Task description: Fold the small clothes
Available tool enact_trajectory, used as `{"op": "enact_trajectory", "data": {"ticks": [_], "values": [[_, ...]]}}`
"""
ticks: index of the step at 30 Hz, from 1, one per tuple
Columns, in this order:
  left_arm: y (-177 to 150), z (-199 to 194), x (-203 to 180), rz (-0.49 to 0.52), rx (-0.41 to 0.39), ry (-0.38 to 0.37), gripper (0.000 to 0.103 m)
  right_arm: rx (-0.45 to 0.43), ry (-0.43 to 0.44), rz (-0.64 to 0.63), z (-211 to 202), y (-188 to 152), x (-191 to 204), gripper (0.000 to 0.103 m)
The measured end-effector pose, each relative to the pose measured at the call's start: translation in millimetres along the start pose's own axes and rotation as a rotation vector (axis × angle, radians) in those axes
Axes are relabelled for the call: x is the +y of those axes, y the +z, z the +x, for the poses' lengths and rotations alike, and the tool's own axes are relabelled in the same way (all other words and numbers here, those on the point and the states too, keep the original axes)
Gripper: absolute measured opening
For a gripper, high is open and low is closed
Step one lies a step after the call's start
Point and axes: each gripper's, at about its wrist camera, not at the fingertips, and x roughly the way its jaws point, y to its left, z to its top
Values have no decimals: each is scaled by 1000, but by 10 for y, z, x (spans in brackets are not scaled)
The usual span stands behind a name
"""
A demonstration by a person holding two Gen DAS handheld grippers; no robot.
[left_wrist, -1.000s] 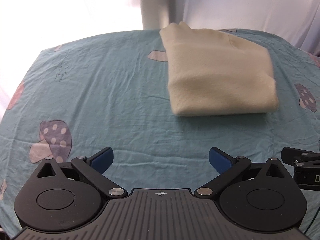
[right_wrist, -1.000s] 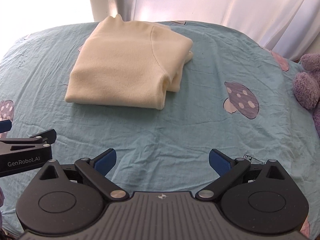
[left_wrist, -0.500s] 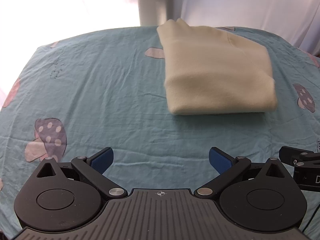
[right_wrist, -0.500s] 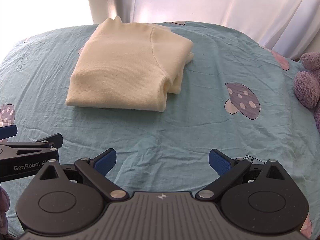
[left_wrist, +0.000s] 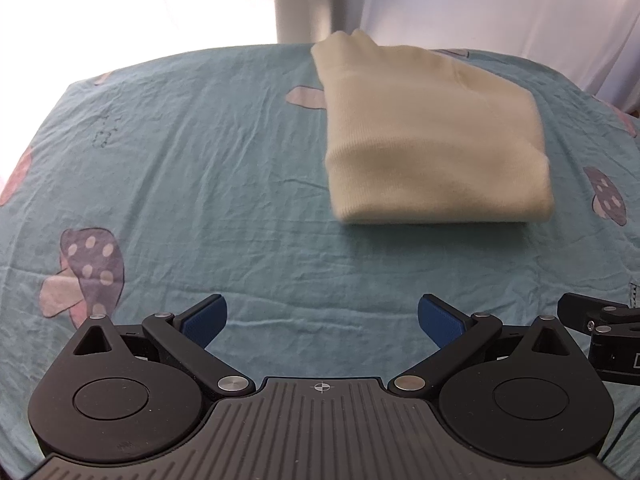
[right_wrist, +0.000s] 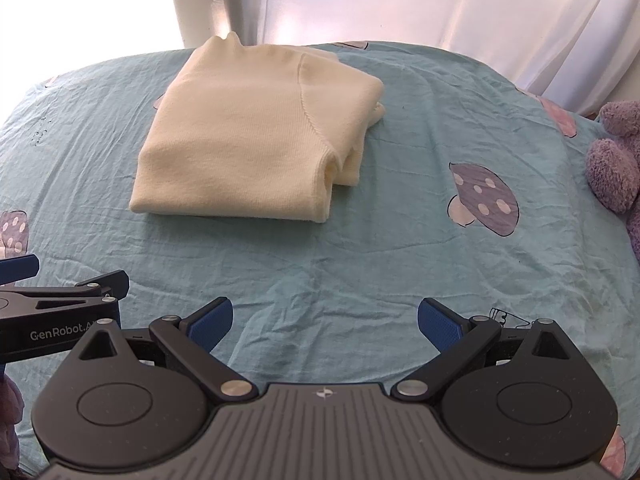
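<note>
A cream knitted sweater [left_wrist: 432, 136] lies folded into a thick rectangle on the teal mushroom-print sheet [left_wrist: 200, 168], toward the far side. It also shows in the right wrist view [right_wrist: 256, 132], with folded layers showing at its right edge. My left gripper [left_wrist: 320, 320] is open and empty, well short of the sweater. My right gripper [right_wrist: 324, 320] is open and empty, also short of it. The left gripper's body [right_wrist: 48, 320] shows at the right view's left edge.
A purple plush toy [right_wrist: 616, 156] sits at the sheet's right edge. White curtains [right_wrist: 440, 8] and a pale post [left_wrist: 304, 0] stand behind the far edge. The right gripper's body [left_wrist: 600, 336] shows at the left view's right edge.
Both grippers have shifted slightly relative to the sheet and stayed open. The folded sweater lies as before.
</note>
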Motion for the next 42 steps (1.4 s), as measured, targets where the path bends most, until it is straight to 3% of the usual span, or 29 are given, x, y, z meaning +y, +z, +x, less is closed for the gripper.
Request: {"op": "enact_trajectory", "data": {"ticks": [42], "values": [[2, 16, -32, -5, 15, -10, 103, -11, 7, 14, -58, 42, -35, 99]]}}
